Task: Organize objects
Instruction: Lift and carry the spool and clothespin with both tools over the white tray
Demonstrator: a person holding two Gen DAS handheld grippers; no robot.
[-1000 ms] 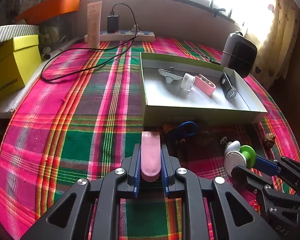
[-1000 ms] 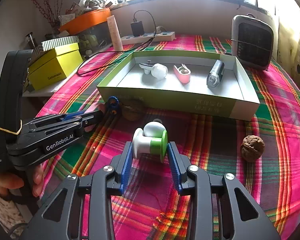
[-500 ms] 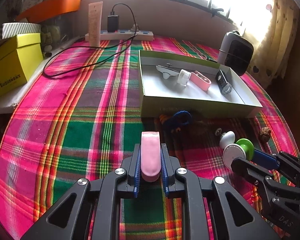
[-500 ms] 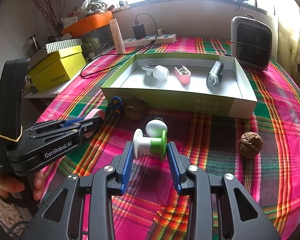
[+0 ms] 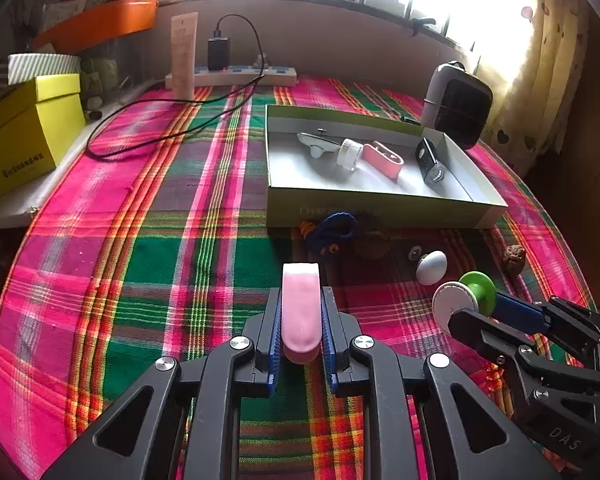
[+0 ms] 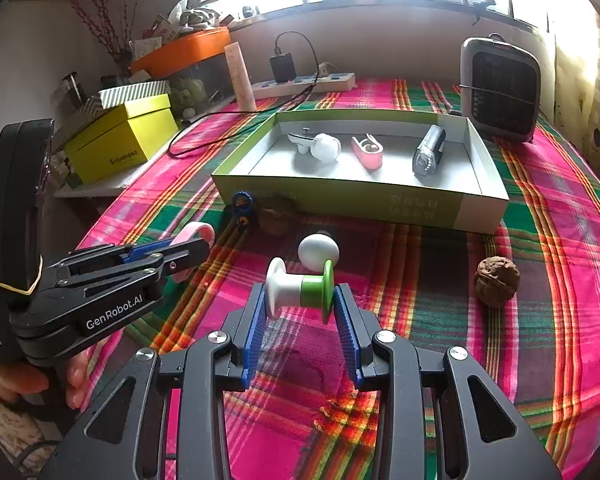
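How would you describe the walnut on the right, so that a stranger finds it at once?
Start from the green tray on the plaid cloth. In front of its right corner, alone on the cloth, lies the walnut. It is brown, round and wrinkled, unlike the smooth white egg to its left, and no gripper holds it.

Left tongs clamp pink clip; right tongs grip spool.

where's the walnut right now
The walnut sits on the plaid tablecloth in front of the green box's right end, right of the white egg-shaped piece in the right wrist view.
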